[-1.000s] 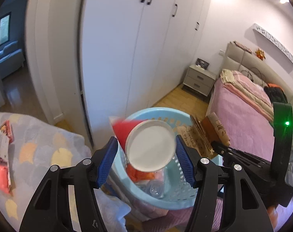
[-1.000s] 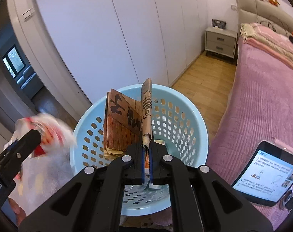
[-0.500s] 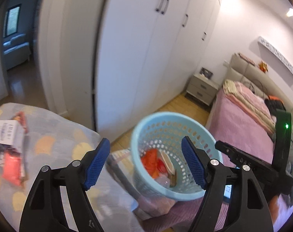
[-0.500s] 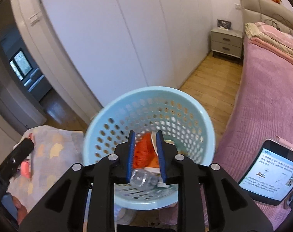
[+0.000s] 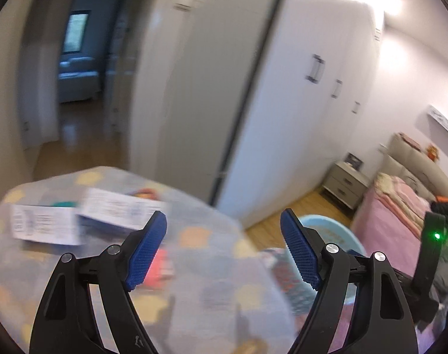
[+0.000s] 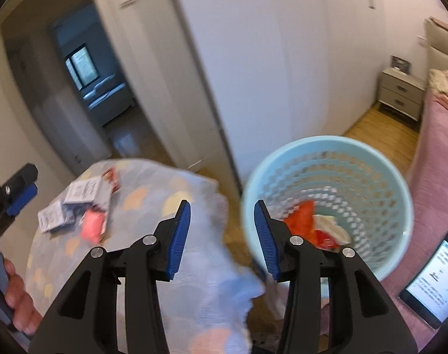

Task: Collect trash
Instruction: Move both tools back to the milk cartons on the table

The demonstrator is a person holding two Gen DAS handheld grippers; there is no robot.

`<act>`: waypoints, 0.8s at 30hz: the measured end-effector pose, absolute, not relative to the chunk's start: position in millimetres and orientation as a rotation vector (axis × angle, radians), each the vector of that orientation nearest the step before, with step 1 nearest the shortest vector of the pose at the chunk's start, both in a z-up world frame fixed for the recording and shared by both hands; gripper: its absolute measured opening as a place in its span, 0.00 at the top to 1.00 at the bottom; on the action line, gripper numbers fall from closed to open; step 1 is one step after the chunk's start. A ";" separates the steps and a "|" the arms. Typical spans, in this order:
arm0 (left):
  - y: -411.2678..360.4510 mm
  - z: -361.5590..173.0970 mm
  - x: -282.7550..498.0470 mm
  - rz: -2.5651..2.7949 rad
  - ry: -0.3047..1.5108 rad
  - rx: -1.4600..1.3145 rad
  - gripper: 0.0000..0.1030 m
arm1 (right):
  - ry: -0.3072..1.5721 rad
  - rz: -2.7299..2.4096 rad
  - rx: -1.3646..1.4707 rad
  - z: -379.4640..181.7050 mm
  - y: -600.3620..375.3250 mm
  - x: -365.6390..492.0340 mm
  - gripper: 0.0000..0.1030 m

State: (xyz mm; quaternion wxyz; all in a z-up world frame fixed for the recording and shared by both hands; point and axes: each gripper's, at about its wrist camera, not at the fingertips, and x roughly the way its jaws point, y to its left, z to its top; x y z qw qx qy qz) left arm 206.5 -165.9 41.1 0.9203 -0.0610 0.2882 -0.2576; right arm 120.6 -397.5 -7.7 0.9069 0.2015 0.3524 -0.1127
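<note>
We have both grippers empty. The left gripper stands wide apart, its jaws having just been opening, with nothing between the blue pads, and it hangs over the desk with its patterned cloth. On the far left of that desk lie the white paper boxes, blurred, and a small red packet sits nearer, just by the left pad. The right gripper is about half open, its jaws also just opening, holding nothing. To its right we see the light blue basket, well right of the desk's edge, beside the pink bed. Inside the basket lies the dropped trash, orange-red and white pieces.
</note>
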 end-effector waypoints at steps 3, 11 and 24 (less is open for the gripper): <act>-118.1 35.7 223.7 -0.438 0.605 -0.142 0.25 | 0.748 -0.174 0.380 -14.1 -364.7 138.1 0.60; -12.5 15.2 289.7 -0.254 0.662 -0.096 0.25 | 0.759 -0.063 0.277 -55.1 -285.7 179.7 0.48; 44.6 -38.8 344.5 -0.316 0.845 -0.255 0.32 | 0.775 0.001 0.223 -71.0 -262.2 190.9 0.48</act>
